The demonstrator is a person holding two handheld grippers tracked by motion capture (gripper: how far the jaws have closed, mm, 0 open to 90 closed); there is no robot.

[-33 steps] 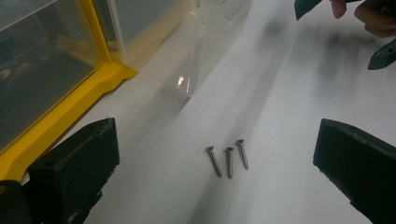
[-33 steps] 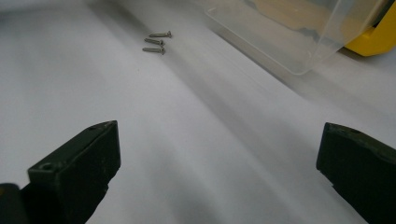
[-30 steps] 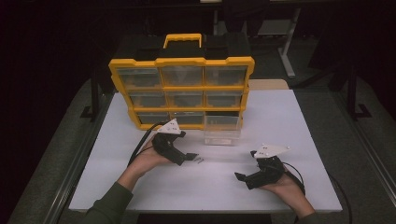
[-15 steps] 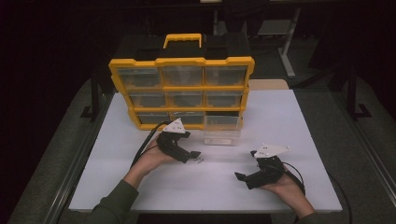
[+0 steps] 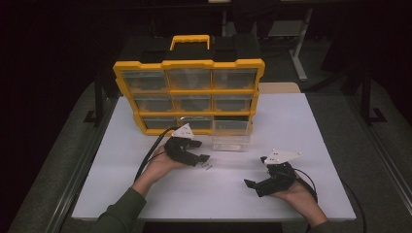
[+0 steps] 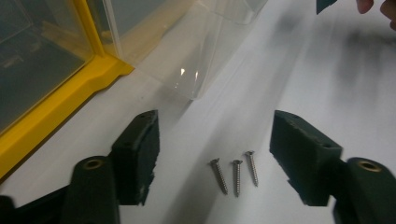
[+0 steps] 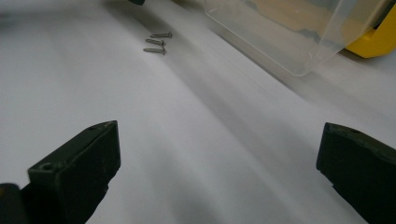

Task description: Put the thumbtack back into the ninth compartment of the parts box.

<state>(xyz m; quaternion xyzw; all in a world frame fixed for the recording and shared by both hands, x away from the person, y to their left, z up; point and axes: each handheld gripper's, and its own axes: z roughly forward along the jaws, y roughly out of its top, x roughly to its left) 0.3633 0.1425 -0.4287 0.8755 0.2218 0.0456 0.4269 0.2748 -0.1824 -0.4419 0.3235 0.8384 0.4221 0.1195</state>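
Three screws (image 6: 236, 173) lie between the left gripper's (image 6: 215, 163) wide-open, empty jaws; clear drawer (image 6: 205, 51) beyond; right gripper (image 7: 219, 177) gapes empty.

White table (image 5: 316, 126) lit bright, dark room around it, grey floor (image 5: 384, 121), metal desk legs (image 5: 299, 53) behind.

Three screws (image 6: 236, 174); one yellow organizer (image 5: 188, 92); nine drawers, one (image 5: 231, 135) pulled out

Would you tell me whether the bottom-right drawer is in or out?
Out: the clear drawer sits on the table before the organiser.
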